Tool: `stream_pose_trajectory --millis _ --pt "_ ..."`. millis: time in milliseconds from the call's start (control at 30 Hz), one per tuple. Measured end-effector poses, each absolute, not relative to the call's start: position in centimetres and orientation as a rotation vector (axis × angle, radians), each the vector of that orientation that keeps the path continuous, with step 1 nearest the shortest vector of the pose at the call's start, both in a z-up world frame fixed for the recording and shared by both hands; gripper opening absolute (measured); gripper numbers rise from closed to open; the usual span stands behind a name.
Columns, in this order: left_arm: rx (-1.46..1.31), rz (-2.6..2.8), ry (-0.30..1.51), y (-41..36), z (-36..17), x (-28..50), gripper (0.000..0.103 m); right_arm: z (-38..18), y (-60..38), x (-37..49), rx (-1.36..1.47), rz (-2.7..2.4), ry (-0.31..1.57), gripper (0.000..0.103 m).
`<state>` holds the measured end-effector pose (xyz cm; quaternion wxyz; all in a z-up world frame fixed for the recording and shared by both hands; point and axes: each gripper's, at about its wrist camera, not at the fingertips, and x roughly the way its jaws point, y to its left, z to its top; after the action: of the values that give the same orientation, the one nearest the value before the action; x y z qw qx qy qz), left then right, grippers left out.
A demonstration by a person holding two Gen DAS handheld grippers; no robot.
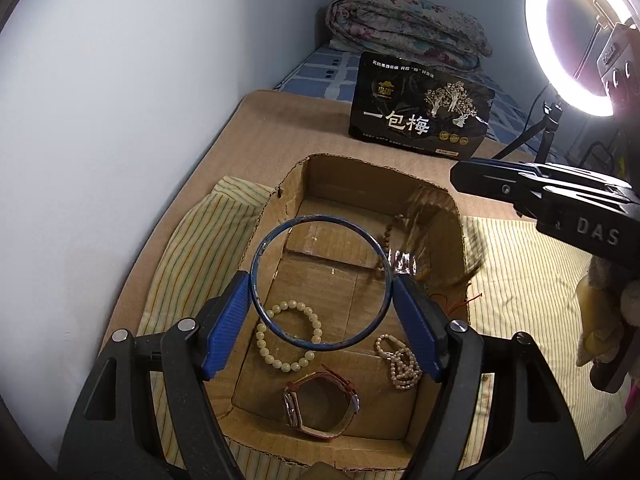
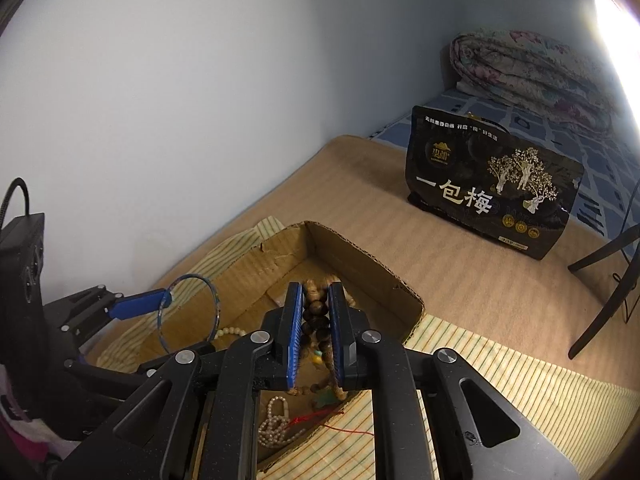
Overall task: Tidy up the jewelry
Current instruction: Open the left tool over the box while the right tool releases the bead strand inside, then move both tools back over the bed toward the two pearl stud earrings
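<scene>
Presently, the left gripper (image 1: 322, 304) is seen spread wide, its blue pads pressed against opposite sides of a thin blue bangle (image 1: 320, 283), which is held upright over an open cardboard box (image 1: 280, 216). The right gripper (image 2: 314, 334) is clenched almost fully on a strand of dark brown wooden beads (image 2: 316, 316), which hangs between its pads above the same box. On the box floor a cream bead bracelet (image 1: 289, 334), a small pearl strand (image 1: 400, 364) and a red-strapped wristwatch (image 1: 320, 408) are laid apart from one another. The box is set on a yellow striped cloth (image 1: 192, 256), which is spread over a tan mat (image 2: 460, 280) on a bed. Beyond the mat a black printed package (image 1: 420, 116) is stood upright, with a folded floral quilt (image 1: 408, 28) behind it. A lit ring light (image 1: 576, 36) is mounted at the right, and a pale bare wall (image 1: 140, 80) is noted on the left.
</scene>
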<state>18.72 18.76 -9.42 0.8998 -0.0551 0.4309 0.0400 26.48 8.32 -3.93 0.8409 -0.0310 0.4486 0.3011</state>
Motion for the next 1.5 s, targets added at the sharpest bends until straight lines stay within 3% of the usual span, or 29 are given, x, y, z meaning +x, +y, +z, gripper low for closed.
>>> stream_pose_trajectory --millis 133,533,667,833,967,1500 --pt "-0.119 0.100 0.900 19.0 -9.5 18.6 0.075 -3.6 8.1 26.4 -0.070 0.622 0.936 0.048" --pt "-0.122 0.101 0.879 18.6 -7.9 17.4 0.075 -1.9 5.5 25.2 -0.050 0.563 0.927 0.054" --pt "-0.124 0.099 0.869 18.1 -7.2 17.0 0.075 -1.2 3.9 24.6 -0.040 0.537 0.917 0.063" --pt "-0.121 0.086 0.844 17.2 -5.7 16.2 0.075 -0.2 1.7 23.6 -0.039 0.503 0.909 0.065" --pt "-0.108 0.060 0.828 16.0 -4.7 15.5 0.075 0.6 -0.5 22.2 -0.044 0.460 0.894 0.075" --pt "0.013 -0.132 0.851 5.8 -4.5 13.9 0.075 1.5 -9.9 15.8 -0.092 0.290 0.897 0.079"
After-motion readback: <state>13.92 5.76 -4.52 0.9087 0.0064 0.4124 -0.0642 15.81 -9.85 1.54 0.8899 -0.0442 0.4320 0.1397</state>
